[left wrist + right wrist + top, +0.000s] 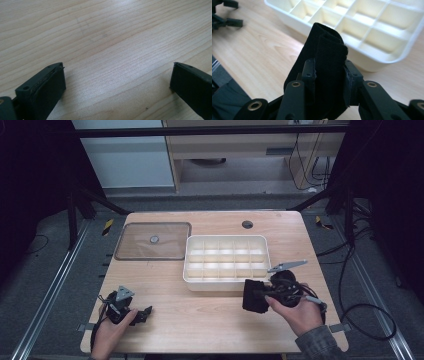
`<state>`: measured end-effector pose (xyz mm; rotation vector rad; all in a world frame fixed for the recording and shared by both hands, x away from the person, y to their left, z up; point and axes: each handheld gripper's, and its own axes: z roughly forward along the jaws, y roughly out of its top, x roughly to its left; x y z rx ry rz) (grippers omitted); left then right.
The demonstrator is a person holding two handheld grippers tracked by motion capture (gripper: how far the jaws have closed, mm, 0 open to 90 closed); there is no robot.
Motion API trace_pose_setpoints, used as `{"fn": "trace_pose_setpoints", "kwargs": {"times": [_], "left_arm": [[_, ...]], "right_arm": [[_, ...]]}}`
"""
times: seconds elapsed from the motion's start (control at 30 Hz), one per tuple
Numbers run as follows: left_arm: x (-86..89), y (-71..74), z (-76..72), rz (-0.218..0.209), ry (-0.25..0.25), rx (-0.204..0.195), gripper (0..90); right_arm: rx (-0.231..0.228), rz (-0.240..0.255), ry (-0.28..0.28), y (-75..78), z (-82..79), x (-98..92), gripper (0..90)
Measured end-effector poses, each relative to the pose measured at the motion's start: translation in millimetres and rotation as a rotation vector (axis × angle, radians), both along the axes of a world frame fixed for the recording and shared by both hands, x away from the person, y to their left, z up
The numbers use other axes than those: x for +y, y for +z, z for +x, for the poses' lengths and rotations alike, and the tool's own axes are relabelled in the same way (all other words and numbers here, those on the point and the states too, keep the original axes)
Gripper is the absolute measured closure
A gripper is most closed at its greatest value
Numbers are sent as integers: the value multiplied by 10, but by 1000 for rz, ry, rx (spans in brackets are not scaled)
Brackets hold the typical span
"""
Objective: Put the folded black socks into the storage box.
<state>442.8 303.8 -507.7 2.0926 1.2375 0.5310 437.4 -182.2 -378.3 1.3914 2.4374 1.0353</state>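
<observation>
Your right tongs [256, 296] are clenched on a folded black knit cloth [325, 62], pads pressing it from both sides. In the high view the cloth [254, 296] sits up off the bench, just in front of the near right corner of the white plastic compartment tray [227, 282], w/ tray cells visible right behind it in the right gripper view. Your left tongs [145, 312] are released, jaws spread wide w/ nothing but bare light wooden bench [105, 50] between them, resting near the bench's near left corner. A clear brownish flat lid [152, 241] w/ a round knob lies left of the tray, toward the far left corner.
</observation>
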Motion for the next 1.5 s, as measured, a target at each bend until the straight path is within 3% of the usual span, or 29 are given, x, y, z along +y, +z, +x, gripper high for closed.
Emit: {"fn": "trace_pose_setpoints", "kwargs": {"times": [0.33,0.57,1.1,1.5], "left_arm": [[3,-12,-3,-7,-1,-13,0],[4,-12,-3,-8,-1,-14,0],[2,-13,-4,-8,2,-14,0],[-4,-12,-4,-7,7,-13,0]], "right_arm": [[-26,-51,-60,309,247,-267,678],[-53,-106,-85,427,449,-307,677],[-80,-167,-142,466,850,-306,675],[-75,-216,-138,409,1032,-174,675]]}}
